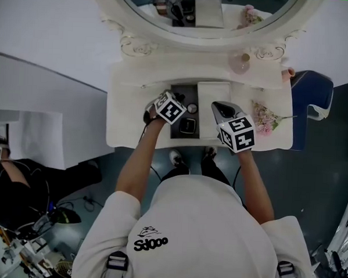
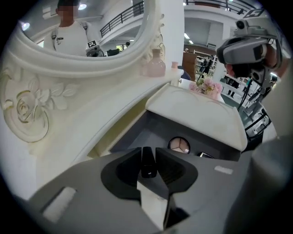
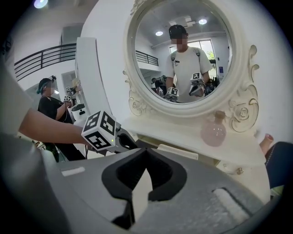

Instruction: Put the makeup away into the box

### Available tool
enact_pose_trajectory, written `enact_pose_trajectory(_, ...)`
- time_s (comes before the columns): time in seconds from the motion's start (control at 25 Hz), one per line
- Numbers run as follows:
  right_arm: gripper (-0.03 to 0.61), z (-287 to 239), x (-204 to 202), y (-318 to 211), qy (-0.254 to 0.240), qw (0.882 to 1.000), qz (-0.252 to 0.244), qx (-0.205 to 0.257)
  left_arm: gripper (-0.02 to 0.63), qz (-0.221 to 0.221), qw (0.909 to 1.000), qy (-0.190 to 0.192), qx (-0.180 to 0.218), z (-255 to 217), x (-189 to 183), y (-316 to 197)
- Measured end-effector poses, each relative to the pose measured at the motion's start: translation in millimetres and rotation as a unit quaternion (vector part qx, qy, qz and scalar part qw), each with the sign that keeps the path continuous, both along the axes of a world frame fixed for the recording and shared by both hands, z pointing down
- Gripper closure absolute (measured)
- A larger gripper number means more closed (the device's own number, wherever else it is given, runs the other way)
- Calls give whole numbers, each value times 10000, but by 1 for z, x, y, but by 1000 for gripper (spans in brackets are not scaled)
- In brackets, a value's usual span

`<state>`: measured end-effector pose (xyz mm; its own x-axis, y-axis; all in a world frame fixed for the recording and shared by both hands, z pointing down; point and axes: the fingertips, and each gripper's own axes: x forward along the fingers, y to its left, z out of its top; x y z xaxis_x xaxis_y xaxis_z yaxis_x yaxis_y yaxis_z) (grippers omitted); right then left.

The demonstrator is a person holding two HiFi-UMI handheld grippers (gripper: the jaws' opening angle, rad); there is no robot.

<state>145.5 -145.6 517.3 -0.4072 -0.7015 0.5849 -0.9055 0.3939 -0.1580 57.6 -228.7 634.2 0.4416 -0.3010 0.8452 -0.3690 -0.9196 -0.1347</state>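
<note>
The left gripper (image 2: 149, 151) has its jaws drawn in close and clamped on a slim dark tube (image 2: 147, 166), probably a lipstick or mascara, which stands between the pads just short of the box (image 2: 158, 122). The right gripper (image 3: 145, 155) holds nothing, and its 2 jaws meet at the tips. It hangs on the far side of the box from the left one.

The tube looks light and stiff, with a glossy, hard shell that is likely slippery. A squeeze across the middle of its barrel, as here, should hold it, though so narrow a thing could pivot between the pads if knocked.

The box is shallow and rectangular, lined in matt grey. Its cream lid (image 2: 197, 112), smooth with rounded corners, is swung open to 1 side. Inside lie a round compact (image 2: 179, 145) with pale pressed powders and a dark square case (image 1: 187, 126). Beyond the box are a rounded pink bottle (image 3: 214, 132) and a carved oval mirror (image 3: 183, 50). Beside the lid lie pink flowers (image 1: 265, 118).
</note>
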Motion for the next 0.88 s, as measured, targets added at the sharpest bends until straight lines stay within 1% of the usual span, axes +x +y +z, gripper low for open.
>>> enact_pose_trajectory(0.08, 577, 2, 4, 3, -18, 10000, 37, -11, 499, 29, 9999, -110, 80, 5, 7, -3)
enact_pose_trajectory(0.2, 577, 7, 12, 11, -44, 9999, 94, -44, 497, 46, 9995, -305, 5, 19, 15, -1)
enact_pose_trajectory(0.32, 577, 11, 19, 19, -106, 9997, 184, -77, 495, 9, 9985, -535, -93, 31, 11, 5)
enact_pose_trajectory(0.44, 577, 13, 25, 22, -167, 9995, 262, -108, 494, 10, 9974, -718, -32, 35, 9, 8)
enact_pose_trajectory(0.48, 577, 14, 27, 22, -189, 9994, 279, -114, 480, 10, 9973, -738, -28, 36, 10, 9)
enact_pose_trajectory(0.52, 577, 15, 28, 21, -209, 9993, 289, -115, 452, 6, 9973, -737, -42, 36, 11, 10)
enact_pose_trajectory(0.56, 577, 16, 29, 21, -224, 9993, 295, -113, 428, 1, 9974, -720, -61, 37, 12, 11)
enact_pose_trajectory(0.64, 577, 17, 30, 20, -232, 9992, 295, -103, 426, -42, 9979, -636, -104, 36, 12, 13)
enact_pose_trajectory(0.72, 577, 18, 31, 20, -228, 9993, 284, -98, 425, -222, 9983, -486, -230, 36, 8, 16)
enact_pose_trajectory(0.8, 577, 18, 32, 19, -217, 9994, 265, -89, 436, -578, 9970, -229, -453, 37, 1, 19)
enact_pose_trajectory(0.88, 577, 15, 33, 17, -179, 9995, 237, -61, 461, -1083, 9917, 124, -685, 32, -9, 20)
